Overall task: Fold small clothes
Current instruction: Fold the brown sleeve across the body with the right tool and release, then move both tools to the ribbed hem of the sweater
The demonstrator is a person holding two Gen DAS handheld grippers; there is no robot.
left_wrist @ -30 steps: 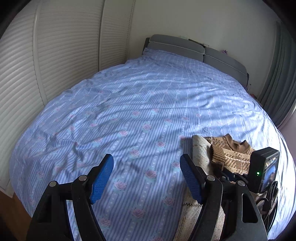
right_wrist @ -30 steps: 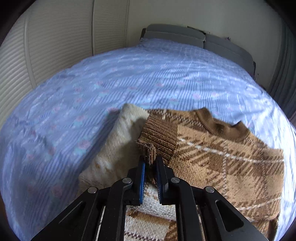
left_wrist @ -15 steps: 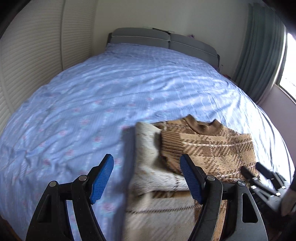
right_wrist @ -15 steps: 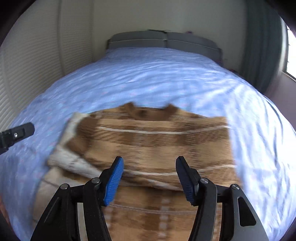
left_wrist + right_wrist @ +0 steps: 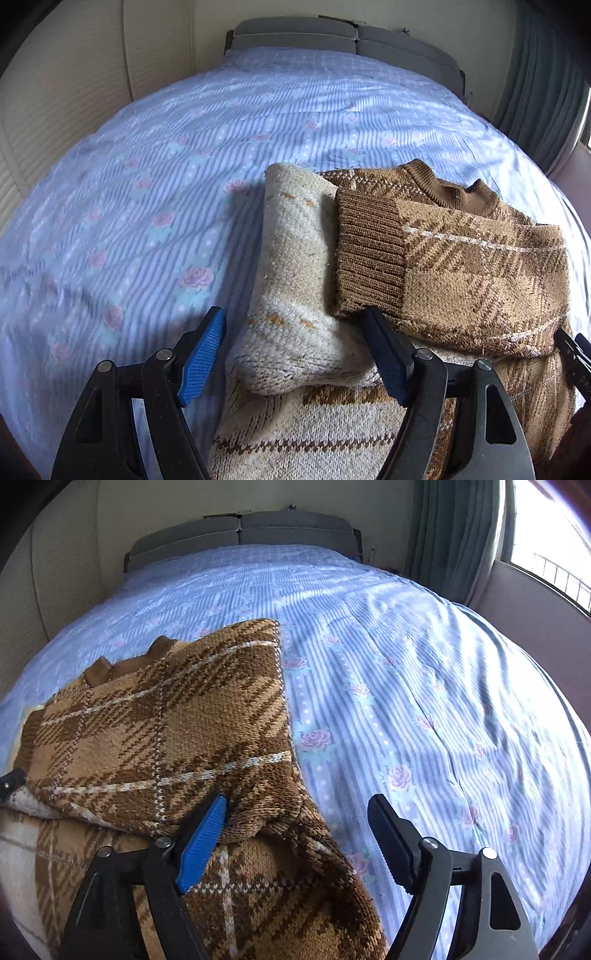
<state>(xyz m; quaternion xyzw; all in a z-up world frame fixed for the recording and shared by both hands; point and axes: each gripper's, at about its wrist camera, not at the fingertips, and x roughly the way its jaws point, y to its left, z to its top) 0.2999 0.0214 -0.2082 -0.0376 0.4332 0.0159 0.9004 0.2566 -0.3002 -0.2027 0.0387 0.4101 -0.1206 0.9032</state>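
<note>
Both tongs are spread wide and neither one's got anything in it. Your left tongs (image 5: 295,354) hang over the near left part of the sweater (image 5: 461,266), with the cream folded-over sleeve (image 5: 295,266) showing between the blue pads (image 5: 203,354), pads clear of the knit as far as you can see. Your right tongs (image 5: 295,834) have just been opening up; the sweater's right edge bunches in a little lump just beside the left pad (image 5: 201,843), while the other finger sits out over bare sheet, so nothing's pinched.

The sweater is a brown and tan plaid knit lying flat on the bed near your end, collar (image 5: 443,188) pointing away toward the headboard. One sleeve is folded in across the chest, its ribbed brown cuff (image 5: 369,254) lying on top, right next to the cream sleeve. The lower body of the sweater runs under both tongs toward you.

Around it is a blue striped sheet (image 5: 424,672) with pink roses, a bit wrinkled. A grey headboard (image 5: 240,531) is at the far end, green curtains (image 5: 454,535) and a bright window (image 5: 546,528) off to the right, and pale slatted doors (image 5: 55,110) to the left.
</note>
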